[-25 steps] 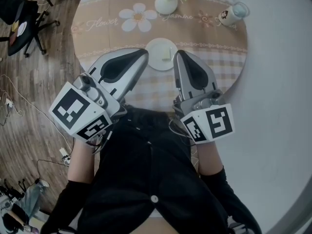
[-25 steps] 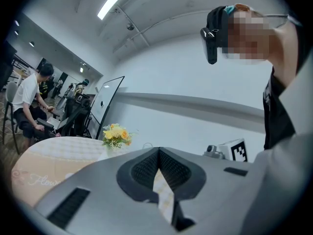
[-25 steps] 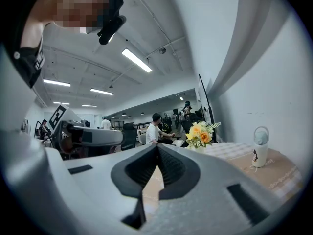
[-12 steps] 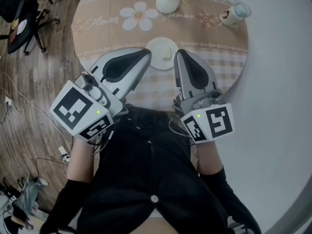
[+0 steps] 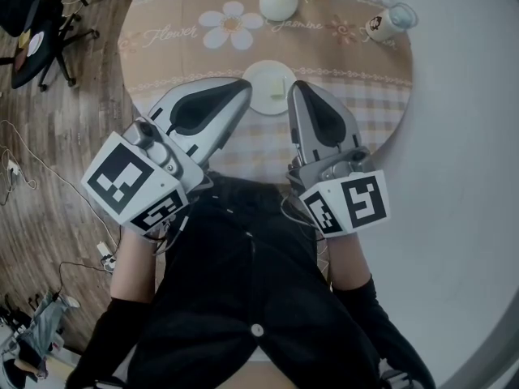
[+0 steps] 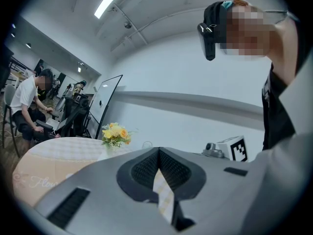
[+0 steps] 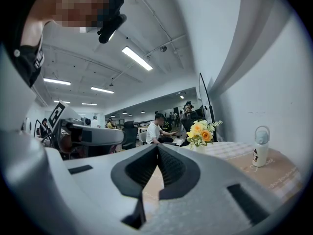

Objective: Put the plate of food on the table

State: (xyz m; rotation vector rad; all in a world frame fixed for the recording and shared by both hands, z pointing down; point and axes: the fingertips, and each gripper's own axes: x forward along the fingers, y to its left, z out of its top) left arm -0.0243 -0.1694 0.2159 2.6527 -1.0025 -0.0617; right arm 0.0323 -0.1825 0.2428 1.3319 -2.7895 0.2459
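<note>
A small white plate (image 5: 268, 88) with a pale bit of food lies on the round table (image 5: 357, 96), near its front edge. Both grippers are held close to the person's chest, pointing at the table. My left gripper (image 5: 242, 86) has its tip just left of the plate, apart from it. My right gripper (image 5: 295, 87) has its tip just right of the plate. In the left gripper view the left gripper (image 6: 159, 150) has its jaws meeting at the tip, nothing held. In the right gripper view the right gripper (image 7: 157, 146) is likewise shut and empty.
A white vase of yellow flowers (image 5: 280, 0) stands at the table's far side, and a white bottle (image 5: 388, 21) at its far right. A black office chair (image 5: 36, 31) and loose cables (image 5: 32, 185) are on the wooden floor at left. People sit at desks in the background.
</note>
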